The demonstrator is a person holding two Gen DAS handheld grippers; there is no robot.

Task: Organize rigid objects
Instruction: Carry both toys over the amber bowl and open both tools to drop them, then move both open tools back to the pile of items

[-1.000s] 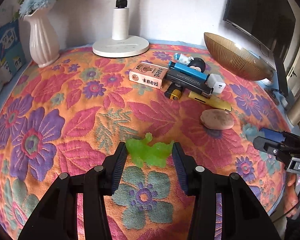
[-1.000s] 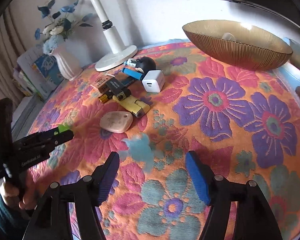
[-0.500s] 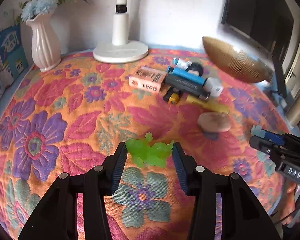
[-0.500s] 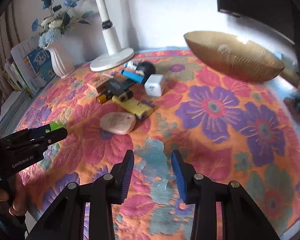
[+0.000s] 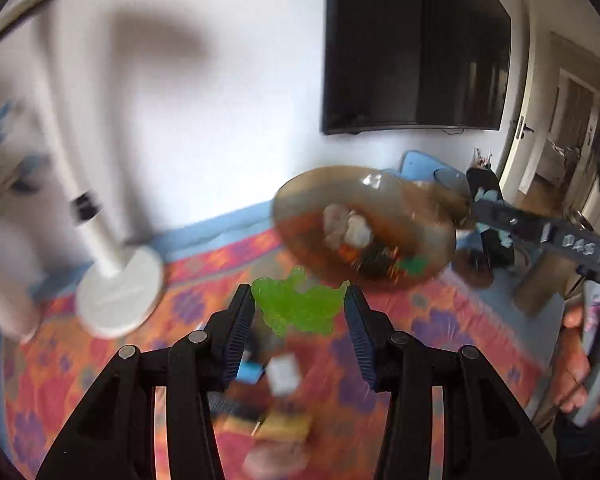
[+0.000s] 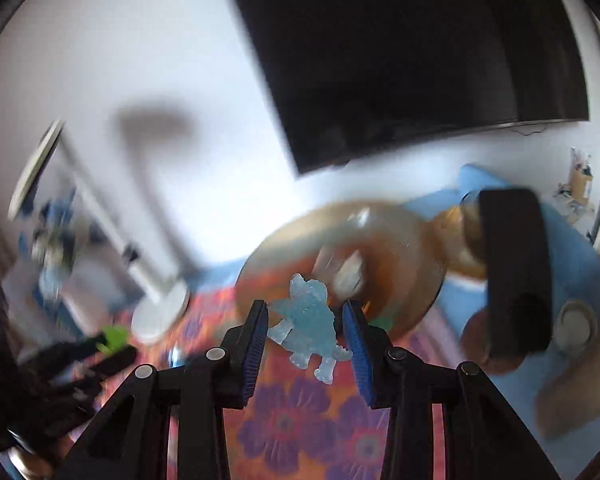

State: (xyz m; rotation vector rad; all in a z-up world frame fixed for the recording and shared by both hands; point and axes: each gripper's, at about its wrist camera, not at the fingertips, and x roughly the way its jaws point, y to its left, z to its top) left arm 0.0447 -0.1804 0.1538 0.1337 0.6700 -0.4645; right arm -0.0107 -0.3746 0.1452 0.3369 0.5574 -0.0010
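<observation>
Both figures have come up off the flowered cloth since a second ago, when the green one sat between the left fingers on the desk and the blue one lay flat ahead of the spread right fingers. Now the left hand-held gripper (image 5: 299, 307) is clenched on the green figure (image 5: 298, 307), carried in the air with the blue pads pressing its two sides. Beyond it, to the far right, stands the amber bowl (image 5: 428, 236), tilted toward the camera in this view and already holding several small pieces, too blurred to name. The right hand-held gripper (image 6: 305, 322) grasps the blue translucent figure (image 6: 307, 320) the same way, lifted clear of the desk (image 6: 284, 432) and hanging just in front of the bowl's near rim in the right wrist view. From the left wrist camera that gripper appears at the far right, reaching toward the bowl's right edge.

Left of the bowl, the white lamp base (image 5: 120, 292) rests on the cloth near the wall. Below the green figure, on the near part of the desk, lie a few leftover objects, smeared by motion. A dark screen (image 5: 416, 48) hangs on the wall above the bowl.
</observation>
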